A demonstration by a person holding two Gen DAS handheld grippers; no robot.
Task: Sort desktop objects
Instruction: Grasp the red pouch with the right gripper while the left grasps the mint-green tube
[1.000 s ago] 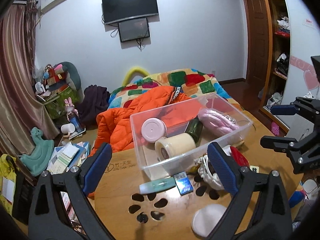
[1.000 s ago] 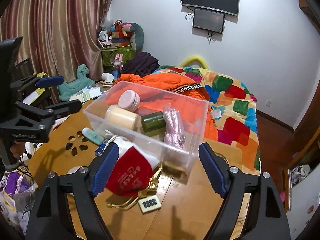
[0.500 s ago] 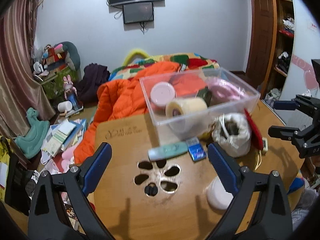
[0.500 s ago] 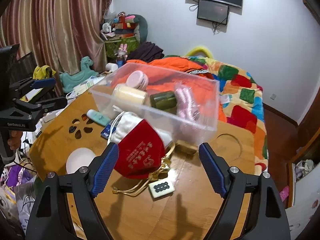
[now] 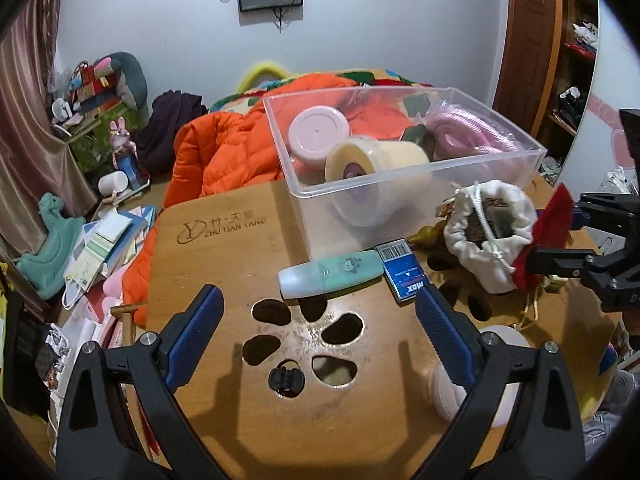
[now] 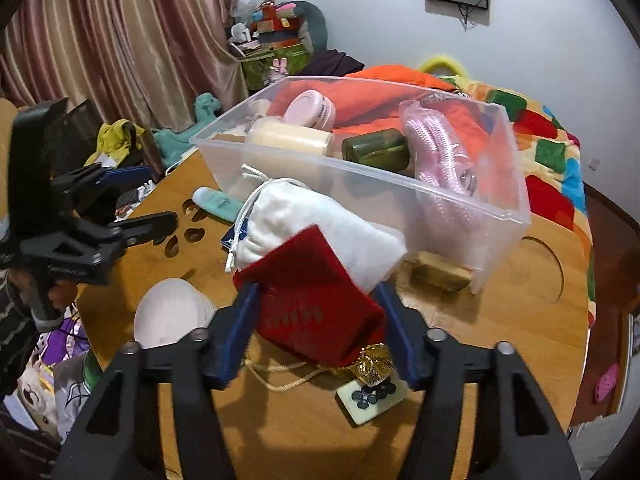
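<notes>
My right gripper (image 6: 316,296) is closing on a red pouch (image 6: 316,300), with a blue pad touching each of its sides. The pouch leans against a white drawstring bag (image 6: 320,220) in front of the clear bin (image 6: 360,176). My left gripper (image 5: 316,300) hangs open over the wooden table (image 5: 224,264) near its flower-shaped holes, with nothing between its fingers. Just beyond it lie a mint tube (image 5: 332,274) and a small blue box (image 5: 404,272). The bin (image 5: 296,184) holds a pink jar, a cream roll, a green bottle and pink cord.
A white round lid (image 6: 172,316) lies at the table's near left. A spotted tile (image 6: 368,396) and gold cord (image 6: 372,360) sit under the pouch, and a brown block (image 6: 440,274) lies by the bin's corner. An orange jacket (image 5: 224,160) and the bed lie behind.
Both grippers have come down and tilted toward the table. The right gripper's jaws narrowed from wide apart to touching the red pouch. The left jaws stayed wide.
</notes>
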